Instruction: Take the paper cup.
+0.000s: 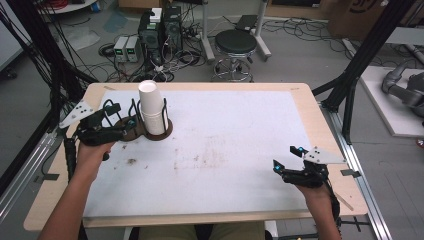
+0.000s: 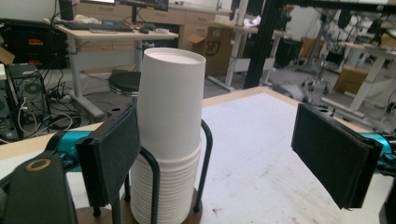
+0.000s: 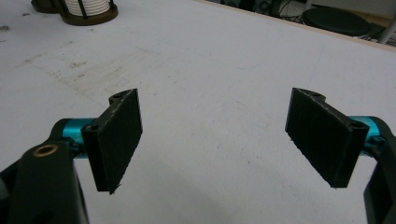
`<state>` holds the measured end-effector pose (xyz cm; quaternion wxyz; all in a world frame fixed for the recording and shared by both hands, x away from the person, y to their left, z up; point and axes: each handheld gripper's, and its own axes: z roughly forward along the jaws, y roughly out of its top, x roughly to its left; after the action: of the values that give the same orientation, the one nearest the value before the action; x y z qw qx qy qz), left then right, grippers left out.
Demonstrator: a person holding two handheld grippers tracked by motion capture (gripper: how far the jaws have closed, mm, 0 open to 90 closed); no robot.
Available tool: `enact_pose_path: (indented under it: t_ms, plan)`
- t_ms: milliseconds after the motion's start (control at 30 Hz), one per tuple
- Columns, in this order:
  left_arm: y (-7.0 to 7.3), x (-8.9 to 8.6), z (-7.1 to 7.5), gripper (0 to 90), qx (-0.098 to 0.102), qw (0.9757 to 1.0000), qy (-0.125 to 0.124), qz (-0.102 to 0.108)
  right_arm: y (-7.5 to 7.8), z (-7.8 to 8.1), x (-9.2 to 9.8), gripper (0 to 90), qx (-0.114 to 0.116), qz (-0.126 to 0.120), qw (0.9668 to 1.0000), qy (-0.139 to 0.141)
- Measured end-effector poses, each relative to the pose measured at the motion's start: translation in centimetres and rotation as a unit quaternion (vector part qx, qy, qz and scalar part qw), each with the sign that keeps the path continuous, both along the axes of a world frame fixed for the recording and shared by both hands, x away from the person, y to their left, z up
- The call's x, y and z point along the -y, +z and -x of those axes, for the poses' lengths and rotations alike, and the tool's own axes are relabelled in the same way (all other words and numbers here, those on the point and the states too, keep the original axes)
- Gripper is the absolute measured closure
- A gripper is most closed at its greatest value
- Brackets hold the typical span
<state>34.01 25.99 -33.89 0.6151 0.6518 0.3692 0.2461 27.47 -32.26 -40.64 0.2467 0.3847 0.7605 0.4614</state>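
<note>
A tall stack of white paper cups [image 1: 151, 106] stands upside down in a black wire holder with a round brown base [image 1: 162, 134] at the table's far left. A second brown base [image 1: 126, 131] sits just left of it. My left gripper [image 1: 121, 114] is open right beside these holders. In the left gripper view the cup stack [image 2: 170, 135] rises just inside the left pad [image 2: 109, 161], with the left gripper [image 2: 224, 158] wide apart and gripping nothing. My right gripper [image 1: 285, 156] hovers open over the front right of the table. Between the right gripper's [image 3: 219, 140] jaws lies bare white surface.
The white mat [image 1: 225, 145] covers a wooden table [image 1: 320, 120]. Beyond the far edge stand a black stool [image 1: 235, 44], computer cases [image 1: 160, 30] and loose cables. Black frame posts [image 1: 357, 60] flank the table. The cup holder [image 3: 88, 11] lies far off in the right gripper view.
</note>
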Motion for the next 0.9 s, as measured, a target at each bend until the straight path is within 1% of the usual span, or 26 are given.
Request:
enact_pose_path:
  t_ms: [100, 133, 167, 200, 233, 267, 300, 333, 400, 467, 500, 533, 567, 600, 667, 733, 767, 800, 833, 867, 900]
  plan:
    - [0.7, 0.3, -1.3, 15.7, -0.009, 0.9999, -0.001, -0.004, 0.0, 0.0, 0.0, 19.1, -0.001, 0.000, 1.0000, 0.001]
    - [0.7, 0.3, -1.3, 15.7, -0.009, 0.9999, -0.001, -0.004, 0.0, 0.0, 0.0, 19.1, -0.001, 0.000, 1.0000, 0.001]
    - [1.1, 0.6, -2.1, 15.7, -0.015, 0.9998, -0.001, -0.009, 0.0, 0.0, 0.1, 19.1, -0.001, -0.001, 1.0000, -0.001]
    - [1.1, 0.6, -2.1, 15.7, -0.015, 0.9998, -0.001, -0.009, 0.0, 0.0, 0.1, 19.1, -0.001, -0.001, 1.0000, -0.001]
    - [1.5, 1.0, -3.0, 15.7, -0.020, 0.9996, 0.000, -0.019, -0.1, 0.0, 0.1, 19.0, -0.003, -0.002, 1.0000, -0.001]
    - [1.5, 1.0, -3.0, 15.7, -0.020, 0.9996, 0.000, -0.019, -0.1, 0.0, 0.1, 19.0, -0.003, -0.002, 1.0000, -0.001]
    - [2.0, 1.4, -3.7, 15.7, -0.022, 0.9995, -0.002, -0.024, -0.1, 0.0, 0.1, 19.1, -0.004, 0.000, 1.0000, 0.000]
    - [2.1, 1.6, -4.1, 15.7, -0.025, 0.9993, -0.004, -0.026, -0.1, 0.0, 0.1, 19.1, -0.004, -0.001, 1.0000, 0.000]
    - [2.3, 2.1, -4.8, 15.7, -0.030, 0.9992, -0.006, -0.024, -0.1, 0.0, 0.1, 19.1, -0.004, -0.001, 1.0000, 0.000]
    - [2.4, 2.6, -5.6, 15.7, -0.037, 0.9988, -0.002, -0.033, -0.1, 0.0, 0.1, 19.1, -0.005, -0.002, 1.0000, 0.000]
    - [2.4, 2.6, -5.6, 15.7, -0.037, 0.9988, -0.002, -0.033, -0.1, 0.0, 0.1, 19.1, -0.005, -0.002, 1.0000, 0.000]
    - [2.5, 2.7, -6.0, 15.7, -0.040, 0.9986, 0.001, -0.035, -0.1, 0.0, 0.2, 19.1, -0.002, -0.002, 1.0000, 0.001]
    - [2.5, 2.9, -6.6, 15.8, -0.045, 0.9981, 0.010, -0.040, -0.1, 0.0, 0.2, 19.1, -0.004, -0.003, 1.0000, 0.000]
    - [2.5, 3.0, -6.9, 15.8, -0.047, 0.9980, 0.014, -0.041, -0.1, 0.0, 0.3, 19.1, -0.002, -0.003, 1.0000, 0.001]
    - [2.4, 3.1, -7.4, 15.8, -0.050, 0.9978, 0.018, -0.040, -0.1, 0.0, 0.3, 19.2, -0.003, -0.004, 1.0000, 0.000]
    - [2.2, 3.4, -7.9, 15.8, -0.061, 0.9967, 0.021, -0.049, -0.1, -0.1, 0.3, 19.2, -0.002, -0.004, 1.0000, 0.001]
    - [2.0, 3.6, -8.2, 15.8, -0.064, 0.9963, 0.020, -0.053, -0.1, 0.0, 0.2, 19.2, -0.005, -0.005, 1.0000, 0.001]
    - [2.0, 3.6, -8.2, 15.8, -0.064, 0.9963, 0.020, -0.053, -0.1, 0.0, 0.2, 19.2, -0.005, -0.005, 1.0000, 0.001]
    - [1.8, 4.0, -8.6, 15.8, -0.070, 0.9952, 0.022, -0.065, -0.1, 0.0, 0.3, 19.2, -0.005, -0.004, 1.0000, 0.002]
    - [1.8, 4.0, -8.6, 15.8, -0.070, 0.9952, 0.022, -0.065, -0.1, 0.0, 0.3, 19.2, -0.005, -0.005, 1.0000, 0.001]
    - [1.5, 4.3, -9.0, 16.2, -0.076, 0.9937, 0.028, -0.077, -0.1, 0.0, 0.3, 19.2, -0.006, -0.007, 1.0000, 0.000]
